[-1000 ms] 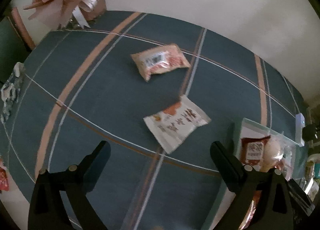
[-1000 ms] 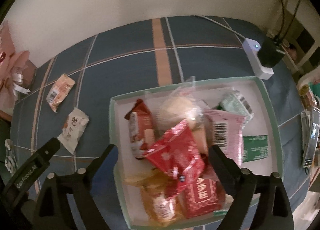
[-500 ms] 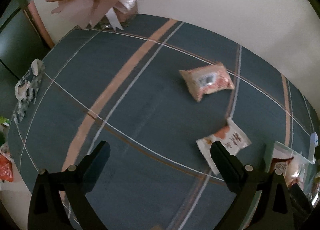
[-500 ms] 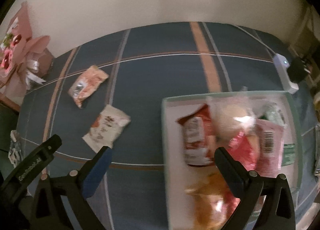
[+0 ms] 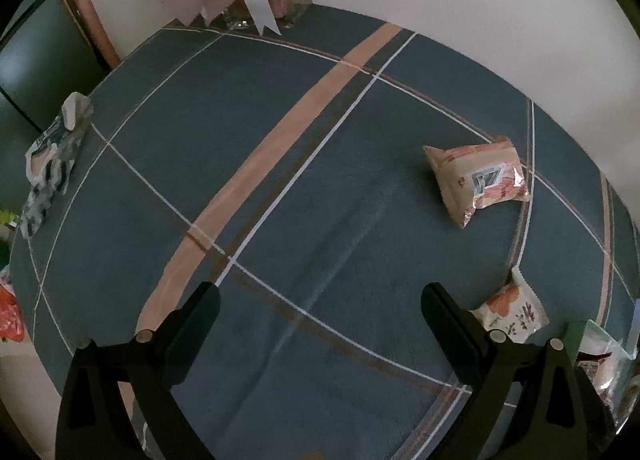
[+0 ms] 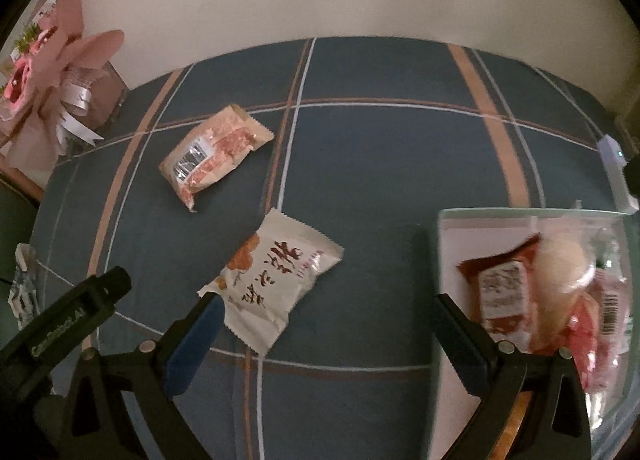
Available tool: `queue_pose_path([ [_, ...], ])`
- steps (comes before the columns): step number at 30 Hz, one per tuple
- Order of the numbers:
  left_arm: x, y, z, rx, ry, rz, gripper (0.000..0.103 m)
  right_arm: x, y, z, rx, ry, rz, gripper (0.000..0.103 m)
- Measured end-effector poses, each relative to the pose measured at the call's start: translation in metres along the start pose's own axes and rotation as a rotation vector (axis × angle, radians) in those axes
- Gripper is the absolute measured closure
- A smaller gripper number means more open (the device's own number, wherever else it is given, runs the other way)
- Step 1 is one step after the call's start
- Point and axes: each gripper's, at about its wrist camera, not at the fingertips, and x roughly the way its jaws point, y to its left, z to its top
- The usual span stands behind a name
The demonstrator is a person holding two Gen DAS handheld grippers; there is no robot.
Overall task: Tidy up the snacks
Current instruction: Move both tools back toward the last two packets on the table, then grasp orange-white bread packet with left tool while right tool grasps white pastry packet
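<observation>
While both of your tongs hang over the counter (image 5: 304, 188) with its dark blue plaid cloth, neither one holds anything.

Left tongs (image 5: 320, 302): jaws spread wide, only bare cloth between them. Their right finger partly covers the white snack packet (image 5: 516, 314) from this camera; I cannot tell whether it touches it.

Right tongs (image 6: 326, 306): jaws as wide as they go, nothing clamped. The same white snack packet (image 6: 272, 280), printed with red characters, lies flat on the cloth just inside the blue-padded left finger (image 6: 192, 344), its near corner at the fingertip. The right finger sits in front of the near left corner of the tray (image 6: 440, 244).

Pink-and-cream snack packet (image 6: 214, 150): lies farther back on the cloth, well apart from both tongs, barcode side up. In the left view it lies right of centre (image 5: 478, 178).

Tray: pale green rim, at the right of the counter, already holding several snacks, among them a brown-red packet (image 6: 500, 292) and a round pale bun in clear wrap (image 6: 564, 264). The rest is blurred, probably pink and red wrappers.

Far left corner: pink paper bouquet (image 6: 52, 60) against the wall. Crumpled wrapper (image 5: 52, 164) at the counter's left edge. White adapter block (image 6: 614, 164) by the far right edge.
</observation>
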Motion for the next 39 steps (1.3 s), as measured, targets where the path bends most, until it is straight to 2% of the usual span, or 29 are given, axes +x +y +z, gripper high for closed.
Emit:
queue_pose_path([
  [5,0.01,0.001,0.004,-0.015,0.0,0.032,0.003,0.019,0.01,0.003,0.004,0.003,0.012,0.0],
  [14,0.024,0.029,0.009,-0.156,0.018,0.055,0.003,0.037,0.035,0.009,-0.042,-0.034,0.053,0.0],
  [19,0.029,0.032,0.009,-0.168,0.038,0.038,0.003,0.048,0.044,0.008,-0.077,-0.024,0.006,0.001],
  [24,0.03,0.027,0.009,-0.154,0.048,0.01,0.003,0.048,0.036,0.006,-0.1,0.01,-0.058,0.006],
  [30,0.031,0.026,0.011,-0.15,0.047,-0.003,0.003,0.042,0.011,0.01,-0.062,0.03,-0.034,0.032],
  [31,0.031,0.025,0.012,-0.145,0.047,-0.004,0.003,0.04,0.008,0.012,-0.057,0.026,-0.031,0.041],
  [32,0.031,0.024,0.013,-0.138,0.043,-0.005,0.003,0.04,0.007,0.013,-0.052,0.02,-0.028,0.045],
  [37,0.024,0.002,0.02,-0.016,-0.027,0.007,0.003,0.04,-0.002,0.018,-0.035,-0.01,0.001,0.047],
  [39,0.022,-0.016,0.026,0.06,-0.047,-0.022,0.003,0.04,-0.004,0.02,-0.03,-0.022,0.001,0.047],
])
